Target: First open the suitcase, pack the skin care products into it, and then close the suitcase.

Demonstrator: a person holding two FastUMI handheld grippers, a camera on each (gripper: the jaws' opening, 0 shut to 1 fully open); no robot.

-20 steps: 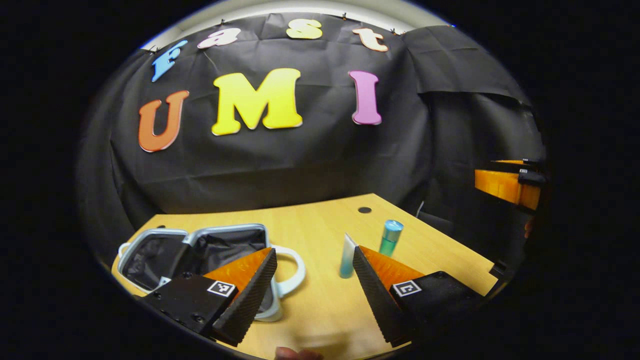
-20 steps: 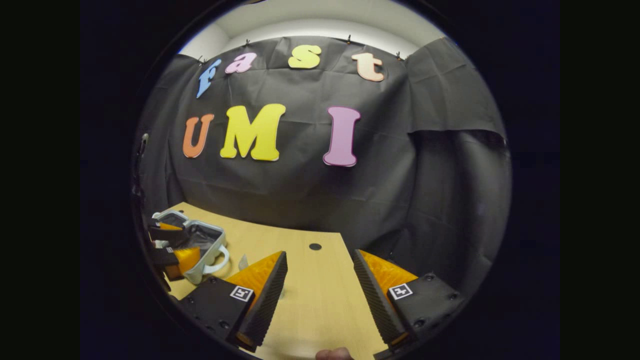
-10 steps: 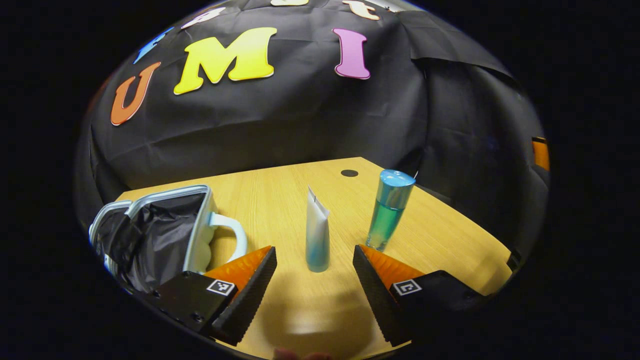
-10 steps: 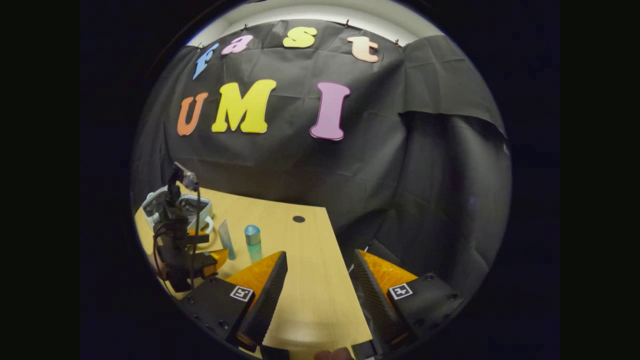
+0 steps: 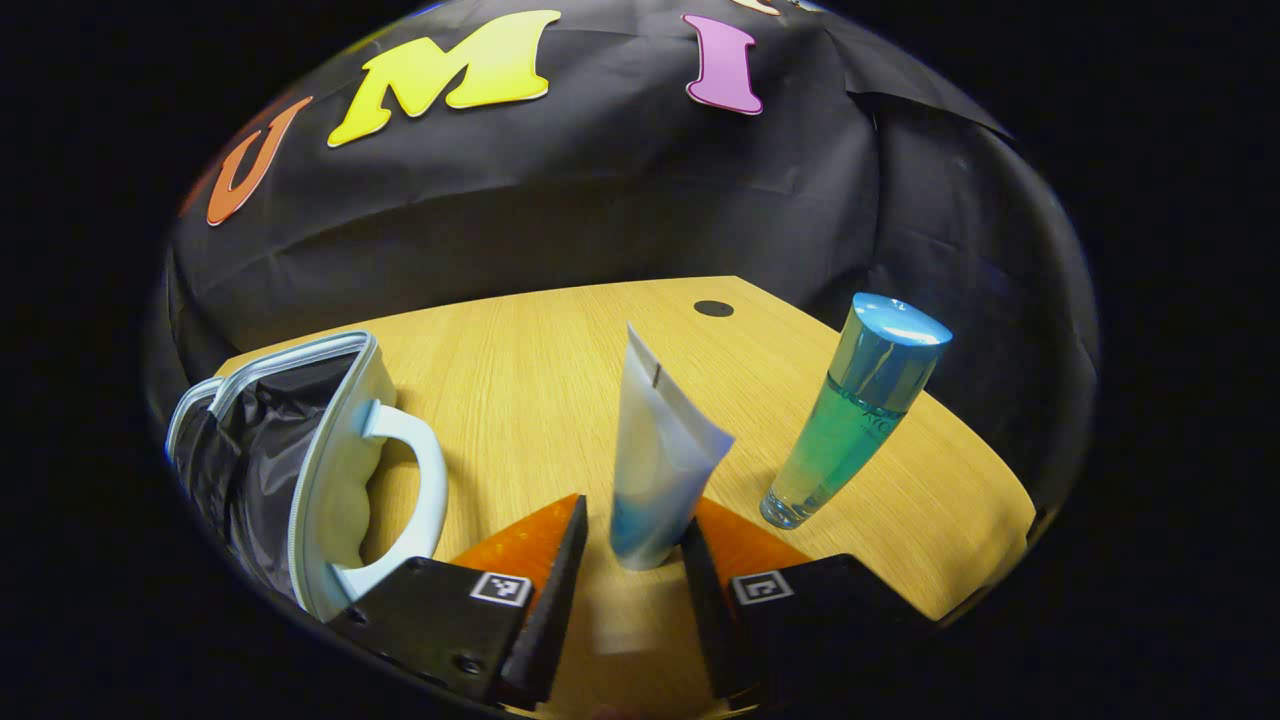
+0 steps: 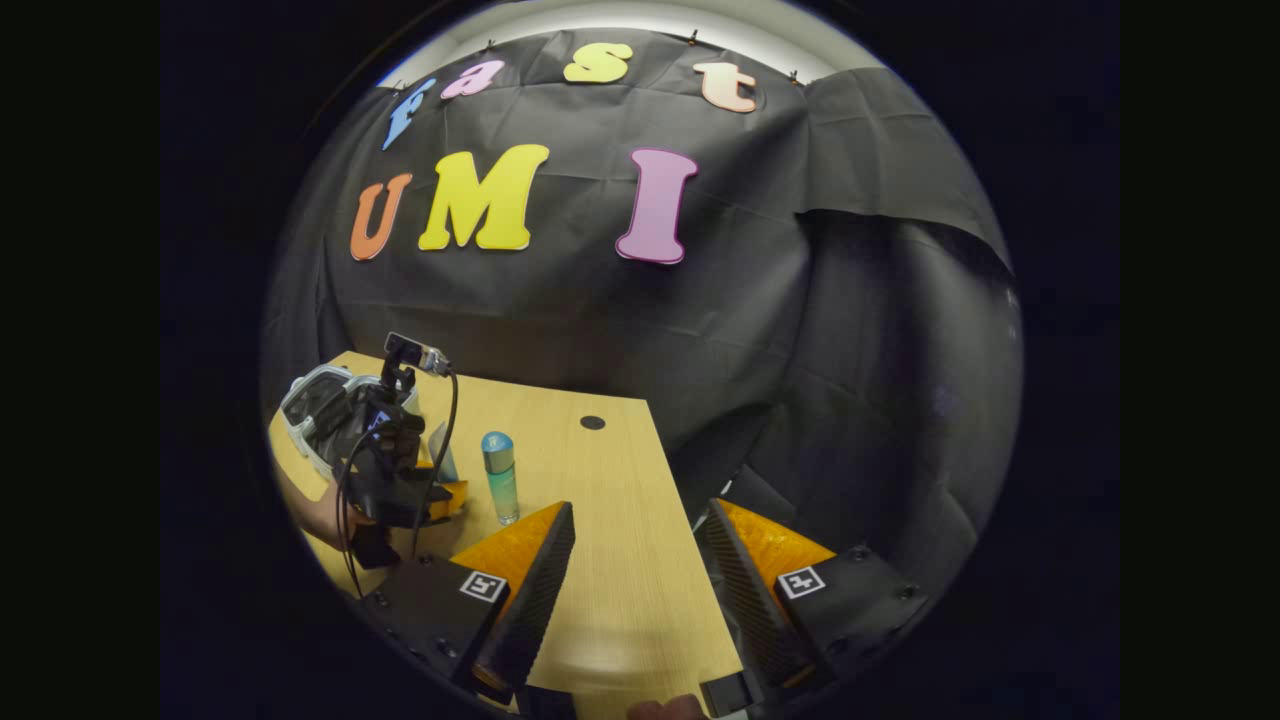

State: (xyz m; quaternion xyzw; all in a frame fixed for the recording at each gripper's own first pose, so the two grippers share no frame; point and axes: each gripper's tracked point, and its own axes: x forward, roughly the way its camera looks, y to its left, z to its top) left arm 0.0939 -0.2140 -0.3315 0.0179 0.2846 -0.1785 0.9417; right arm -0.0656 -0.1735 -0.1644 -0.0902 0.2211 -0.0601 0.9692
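Observation:
The small pale blue suitcase (image 5: 345, 420) lies open at the left of the table, its black lining showing and its handle (image 5: 425, 470) towards me. A white and blue tube (image 5: 660, 450) stands on its cap between the fingers of my left gripper (image 5: 637, 505). The right finger touches the tube and a thin gap shows at the left finger. A teal bottle with a blue cap (image 5: 850, 420) stands upright just right of the tube. My right gripper (image 6: 640, 508) is open over the table's near right edge, holding nothing. From there I see the left gripper (image 6: 400, 480), the bottle (image 6: 499, 478) and the suitcase (image 6: 315, 405).
The wooden table (image 5: 560, 350) has a round cable hole (image 5: 714, 308) near its far edge, and its right edge (image 6: 690, 540) drops off to black cloth. A hand (image 6: 320, 515) holds the left gripper, with a cable hanging from its camera.
My left gripper has moved forward and down to the tube, and its fingers have narrowed around it. The right gripper has barely shifted.

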